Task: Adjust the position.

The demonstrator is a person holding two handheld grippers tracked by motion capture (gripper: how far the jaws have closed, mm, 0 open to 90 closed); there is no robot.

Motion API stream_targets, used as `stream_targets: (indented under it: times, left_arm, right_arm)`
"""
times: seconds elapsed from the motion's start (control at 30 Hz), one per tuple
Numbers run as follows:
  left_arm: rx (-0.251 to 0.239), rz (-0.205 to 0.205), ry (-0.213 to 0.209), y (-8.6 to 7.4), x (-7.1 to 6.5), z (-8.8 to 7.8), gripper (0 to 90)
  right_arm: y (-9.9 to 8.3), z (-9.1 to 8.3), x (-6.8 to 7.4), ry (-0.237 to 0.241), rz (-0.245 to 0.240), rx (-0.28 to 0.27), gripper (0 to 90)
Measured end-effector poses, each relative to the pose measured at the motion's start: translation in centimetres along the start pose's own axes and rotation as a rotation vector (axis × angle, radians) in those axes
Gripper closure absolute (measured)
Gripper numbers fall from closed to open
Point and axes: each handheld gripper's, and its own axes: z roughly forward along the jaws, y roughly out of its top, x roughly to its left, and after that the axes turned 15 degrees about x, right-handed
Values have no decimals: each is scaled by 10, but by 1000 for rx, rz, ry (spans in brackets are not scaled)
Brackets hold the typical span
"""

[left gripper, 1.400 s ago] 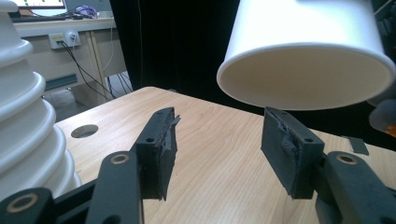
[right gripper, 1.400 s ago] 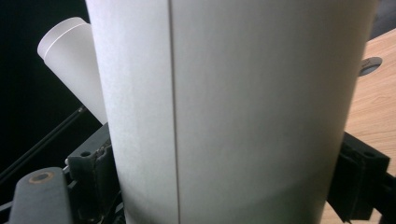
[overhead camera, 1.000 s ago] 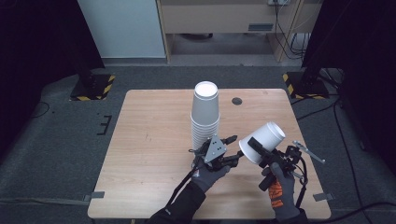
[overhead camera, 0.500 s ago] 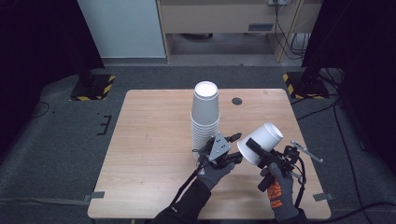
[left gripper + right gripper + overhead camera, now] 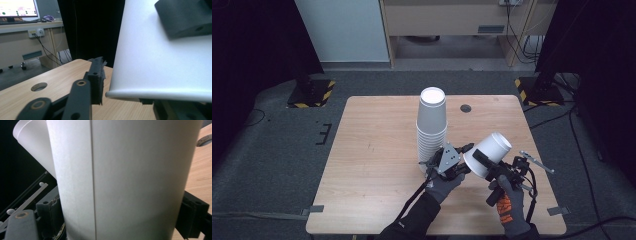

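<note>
Right now the paper cup [image 5: 490,154] sits tilted above the tabletop [image 5: 372,150], clamped in the right tongs [image 5: 482,161] — rim toward the left tongs [image 5: 460,159]. Left tongs have just been closing, rim w/in their jaws, though contact can't be told. Cup stack [image 5: 431,127] stands just behind.

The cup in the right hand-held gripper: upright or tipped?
Tipped. The cup leans, base up and away, rim down toward the left hand-held gripper.
</note>
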Motion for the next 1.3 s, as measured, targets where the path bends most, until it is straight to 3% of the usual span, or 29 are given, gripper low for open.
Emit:
stream_targets:
  times: [0.23,0.4,0.9,1.3]
  left_arm:
    - [6,21,15,-3,1,-3,771]
    - [18,28,2,-6,0,-4,812]
    - [49,8,-46,-11,2,-14,836]
    - [55,10,-46,-12,2,-22,846]
  right_arm:
    - [0,1,-3,4,16,9,141]
    - [0,1,-5,11,31,2,138]
    - [4,-1,-11,0,23,-14,116]
    - [6,0,-14,8,30,-12,79]
